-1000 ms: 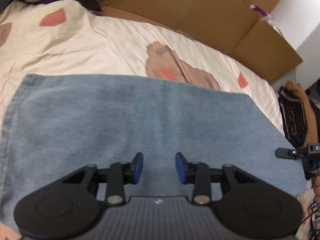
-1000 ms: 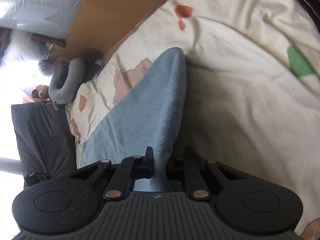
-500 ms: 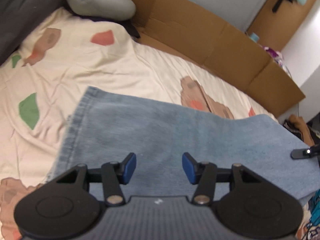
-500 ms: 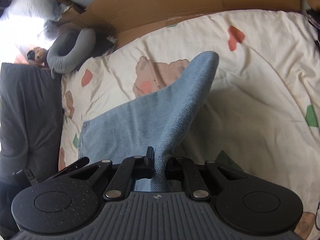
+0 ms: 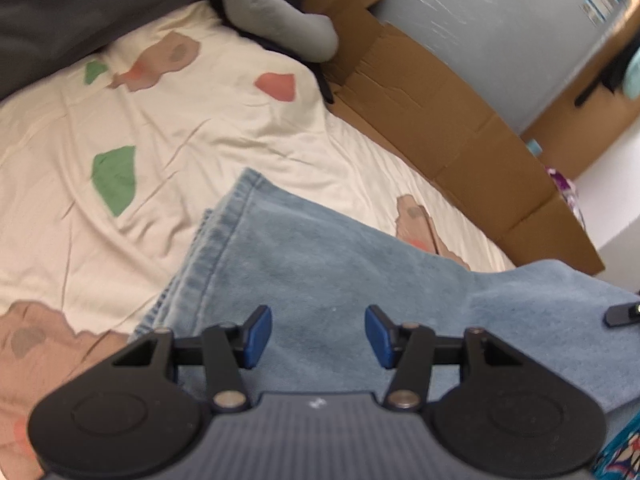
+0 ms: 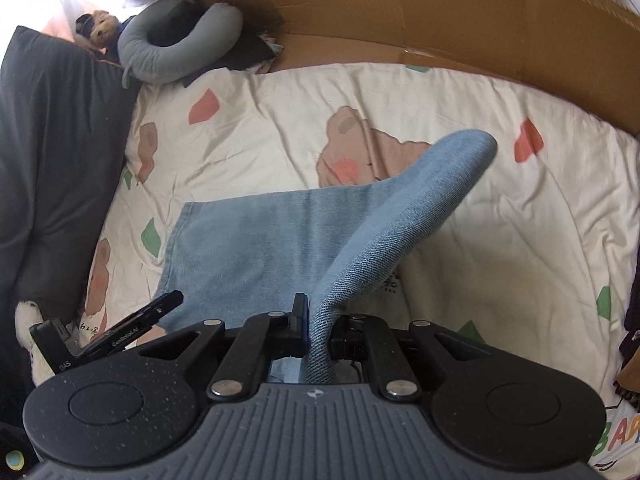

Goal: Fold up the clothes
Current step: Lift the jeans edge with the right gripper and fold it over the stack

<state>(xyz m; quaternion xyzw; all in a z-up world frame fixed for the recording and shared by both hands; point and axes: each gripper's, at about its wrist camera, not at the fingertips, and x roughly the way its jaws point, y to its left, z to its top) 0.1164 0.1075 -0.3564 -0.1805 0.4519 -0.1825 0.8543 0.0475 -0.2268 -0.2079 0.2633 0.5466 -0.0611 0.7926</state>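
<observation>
One pair of jeans is all you've got to fold here, lying on the bed sheet, and you're mid-fold. Your right gripper is pinched tight on a denim edge, so that part rises off the sheet in a curved loop while the rest lies flat. Your left gripper hovers over the flat denim with its jaws spread and nothing between them; they've just been opening a bit wider.

How I'd do this step well: keep the pinch firm and carry the lifted end across toward the hem end, low enough that the loop doesn't twist. Use the left one to pin the flat layer so it doesn't drag along, since denim is heavy and likely slides on a smooth sheet. Line the edges up before you let go, then press the crease flat.

Count of stuff in view: one pair of jeans, two grippers, one grey neck pillow, one dark cushion, one small plush toy and a cardboard wall along the far edge of the bed.
</observation>
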